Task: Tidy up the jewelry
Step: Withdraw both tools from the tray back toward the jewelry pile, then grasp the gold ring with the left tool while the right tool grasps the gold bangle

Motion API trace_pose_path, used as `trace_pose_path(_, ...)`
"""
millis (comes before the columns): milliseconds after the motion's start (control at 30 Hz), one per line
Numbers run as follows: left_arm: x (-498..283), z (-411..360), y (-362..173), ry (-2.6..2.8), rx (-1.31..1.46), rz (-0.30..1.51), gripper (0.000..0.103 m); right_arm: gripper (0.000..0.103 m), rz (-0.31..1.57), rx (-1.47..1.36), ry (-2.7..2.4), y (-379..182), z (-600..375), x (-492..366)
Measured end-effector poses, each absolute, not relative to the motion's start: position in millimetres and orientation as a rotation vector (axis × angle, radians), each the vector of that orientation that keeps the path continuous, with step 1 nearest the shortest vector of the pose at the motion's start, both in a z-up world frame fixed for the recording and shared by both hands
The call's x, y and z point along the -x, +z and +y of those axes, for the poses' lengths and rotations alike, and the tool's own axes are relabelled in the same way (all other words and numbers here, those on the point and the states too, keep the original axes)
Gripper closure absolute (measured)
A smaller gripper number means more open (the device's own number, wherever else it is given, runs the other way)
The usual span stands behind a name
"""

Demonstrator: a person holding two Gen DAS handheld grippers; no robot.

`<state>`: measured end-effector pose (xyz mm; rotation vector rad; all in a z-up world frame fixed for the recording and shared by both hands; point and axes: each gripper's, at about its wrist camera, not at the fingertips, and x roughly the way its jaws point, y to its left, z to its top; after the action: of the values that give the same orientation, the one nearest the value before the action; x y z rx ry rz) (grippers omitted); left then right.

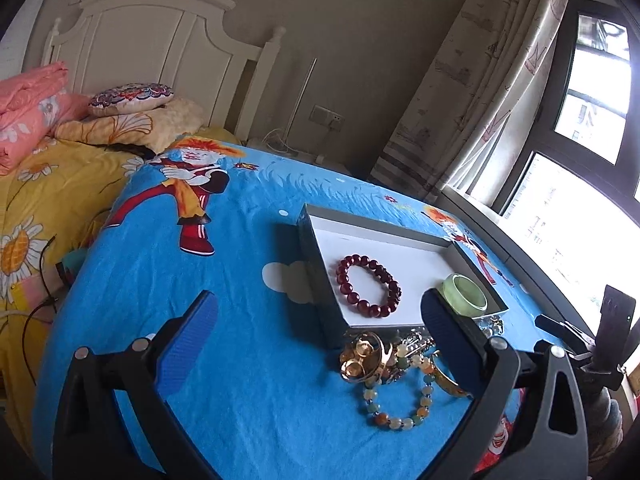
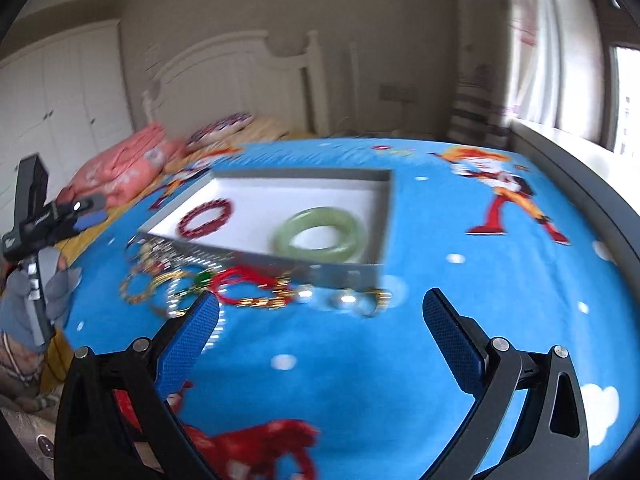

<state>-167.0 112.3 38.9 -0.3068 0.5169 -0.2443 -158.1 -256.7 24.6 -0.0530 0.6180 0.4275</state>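
A shallow box [image 1: 316,216] with a white floor stands on the blue cartoon cloth; it also shows in the right wrist view [image 2: 384,216]. In it lie a dark red bead bracelet [image 1: 368,291] [image 2: 206,216] and a pale green jade bangle [image 1: 466,294] [image 2: 320,234]. Loose jewelry lies before the box: a gold piece [image 1: 362,356], a multicolour bead bracelet [image 1: 400,396], a red cord piece [image 2: 248,284] and silver and gold rings [image 2: 360,302]. My left gripper [image 1: 318,320] is open and empty above the pile. My right gripper [image 2: 320,316] is open and empty, just short of the rings.
The blue cloth [image 1: 240,360] covers a table beside a bed with yellow sheets [image 1: 48,184] and pink quilt [image 1: 28,100]. A window [image 1: 580,160] and curtain [image 1: 480,80] are at right. The right wrist view is blurred by motion.
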Motion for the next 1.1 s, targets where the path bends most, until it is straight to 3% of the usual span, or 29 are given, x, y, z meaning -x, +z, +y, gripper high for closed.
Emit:
trace_pose_path(200, 172, 98, 39, -0.288, 0.221, 0.515, 0.002, 0.006, 0.651, 0.17, 0.559, 13, -203, 173)
trace_pose_path(533, 157, 90, 28, -0.313, 0.195, 0.617, 0.002, 0.045, 0.573, 0.48, 0.717, 16, -115, 193)
trace_pose_path(833, 155, 63, 24, -0.409, 0.048, 0.664, 0.004, 0.07, 0.675, 0.516, 0.699, 3, -103, 169)
trace_pose_path(900, 153, 62, 21, -0.41, 0.044, 0.679, 0.013, 0.079, 0.678, 0.508, 0.7, 3, -106, 170)
trace_pose_path(1033, 148, 57, 13, -0.419, 0.03, 0.728, 0.068, 0.088, 0.662, 0.459, 0.697, 5, -115, 171)
trace_pose_path(1100, 148, 53, 11, -0.414, 0.003, 0.734, 0.073, 0.089, 0.654, 0.417, 0.707, 8, -124, 172)
